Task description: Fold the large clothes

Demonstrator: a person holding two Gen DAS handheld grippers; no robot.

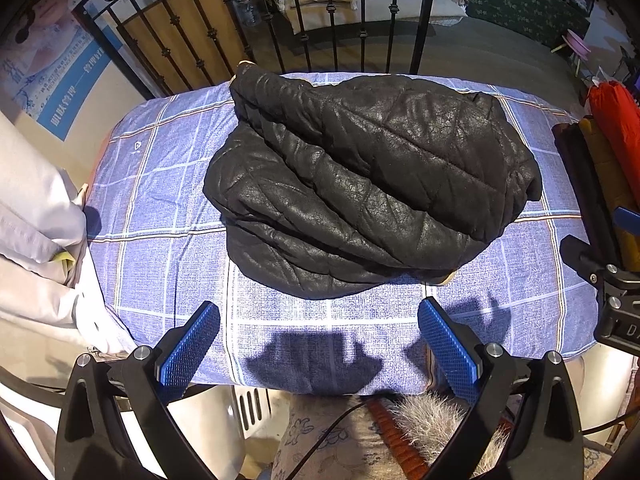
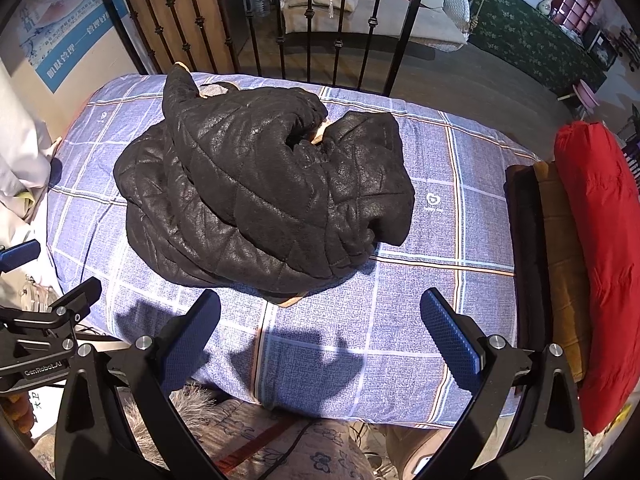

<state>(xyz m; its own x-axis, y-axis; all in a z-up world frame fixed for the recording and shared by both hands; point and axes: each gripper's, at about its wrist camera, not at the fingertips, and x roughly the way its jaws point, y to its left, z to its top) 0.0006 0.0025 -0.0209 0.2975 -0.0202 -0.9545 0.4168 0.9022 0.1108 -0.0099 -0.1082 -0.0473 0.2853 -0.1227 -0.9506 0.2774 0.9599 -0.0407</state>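
Note:
A black quilted jacket (image 1: pixel 360 184) lies folded in a thick bundle on the table with the blue checked cloth (image 1: pixel 160 200). It also shows in the right wrist view (image 2: pixel 260 196), on the same cloth (image 2: pixel 460 240). My left gripper (image 1: pixel 320 344) is open and empty, held above the table's near edge, short of the jacket. My right gripper (image 2: pixel 320 336) is open and empty too, also near the front edge, apart from the jacket. A tan lining edge peeks out under the jacket's near hem.
A pile of pale cloth (image 1: pixel 36 216) lies at the table's left. Folded red, tan and black garments (image 2: pixel 592 248) are stacked at the right. A black iron railing (image 1: pixel 328 20) stands behind the table. The other gripper's body (image 2: pixel 44 336) shows at the left.

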